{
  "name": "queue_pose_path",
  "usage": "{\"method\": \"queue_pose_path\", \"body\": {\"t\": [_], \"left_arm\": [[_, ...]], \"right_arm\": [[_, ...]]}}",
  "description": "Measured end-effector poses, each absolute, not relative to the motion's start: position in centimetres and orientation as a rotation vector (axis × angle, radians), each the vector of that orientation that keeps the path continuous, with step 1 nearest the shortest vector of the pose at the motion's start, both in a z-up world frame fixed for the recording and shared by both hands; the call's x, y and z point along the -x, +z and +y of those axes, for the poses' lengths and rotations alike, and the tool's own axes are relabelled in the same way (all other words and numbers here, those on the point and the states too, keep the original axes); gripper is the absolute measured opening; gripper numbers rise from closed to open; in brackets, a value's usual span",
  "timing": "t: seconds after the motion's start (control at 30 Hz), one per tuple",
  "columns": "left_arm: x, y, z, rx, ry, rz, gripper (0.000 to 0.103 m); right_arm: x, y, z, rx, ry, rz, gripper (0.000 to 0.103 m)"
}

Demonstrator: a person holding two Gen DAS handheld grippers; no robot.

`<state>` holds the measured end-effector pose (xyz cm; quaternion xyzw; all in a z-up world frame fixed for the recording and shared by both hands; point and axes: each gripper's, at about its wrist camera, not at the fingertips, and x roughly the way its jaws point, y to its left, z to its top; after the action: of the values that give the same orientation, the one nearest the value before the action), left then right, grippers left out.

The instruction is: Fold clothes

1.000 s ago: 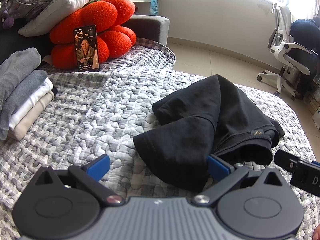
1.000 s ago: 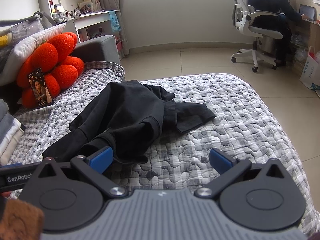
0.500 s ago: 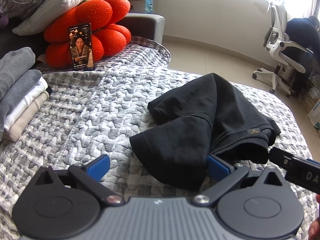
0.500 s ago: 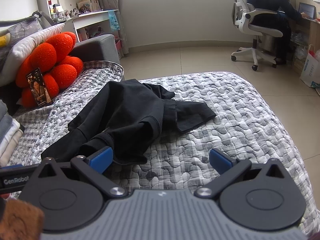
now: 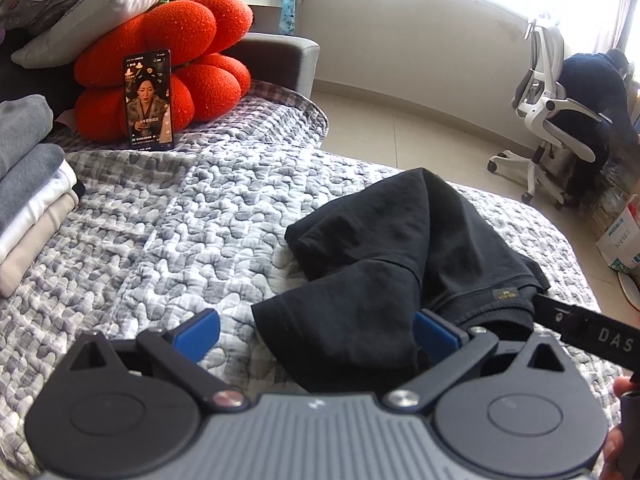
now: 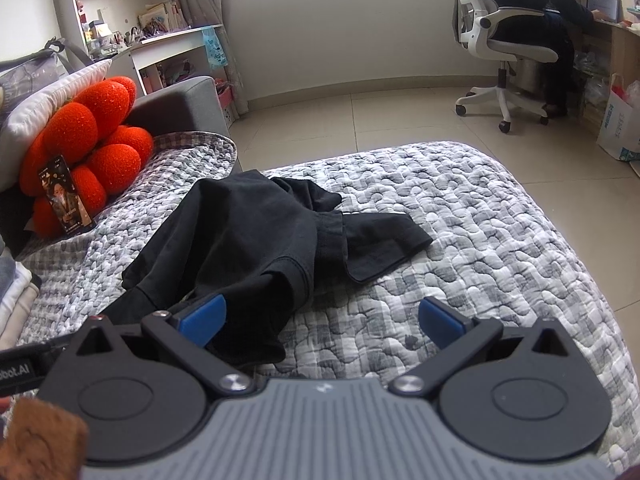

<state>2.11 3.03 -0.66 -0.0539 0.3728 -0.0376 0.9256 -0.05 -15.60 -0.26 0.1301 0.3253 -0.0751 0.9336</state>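
Observation:
A crumpled black garment point(image 5: 400, 256) lies in a heap on the grey quilted bed point(image 5: 168, 216). My left gripper point(image 5: 316, 334) is open just above the garment's near edge, its blue right pad against the cloth and nothing clamped. In the right wrist view the same black garment point(image 6: 256, 240) sprawls left of centre. My right gripper point(image 6: 322, 318) is open too, its left pad at the garment's near hem and its right pad over bare quilt point(image 6: 480, 240). The right gripper's black body point(image 5: 588, 336) shows at the left view's right edge.
A stack of folded grey, white and beige clothes point(image 5: 28, 192) sits at the bed's left. A red cushion point(image 5: 168, 64) with a phone point(image 5: 149, 100) propped on it stands at the back. A person sits in a white office chair point(image 6: 504, 44) on the tiled floor beyond.
Both grippers have edged slightly nearer the black garment, and the views shifted a little. Both stay open; the garment has not moved.

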Motion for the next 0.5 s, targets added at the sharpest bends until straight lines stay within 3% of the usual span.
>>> {"method": "queue_pose_path", "body": {"t": [0.5], "left_arm": [[-7.4,-5.0,2.0,0.026,-0.027,0.849,0.103]], "right_arm": [[-4.5,-3.1,-15.6,-0.264,-0.127,0.765,0.103]]}}
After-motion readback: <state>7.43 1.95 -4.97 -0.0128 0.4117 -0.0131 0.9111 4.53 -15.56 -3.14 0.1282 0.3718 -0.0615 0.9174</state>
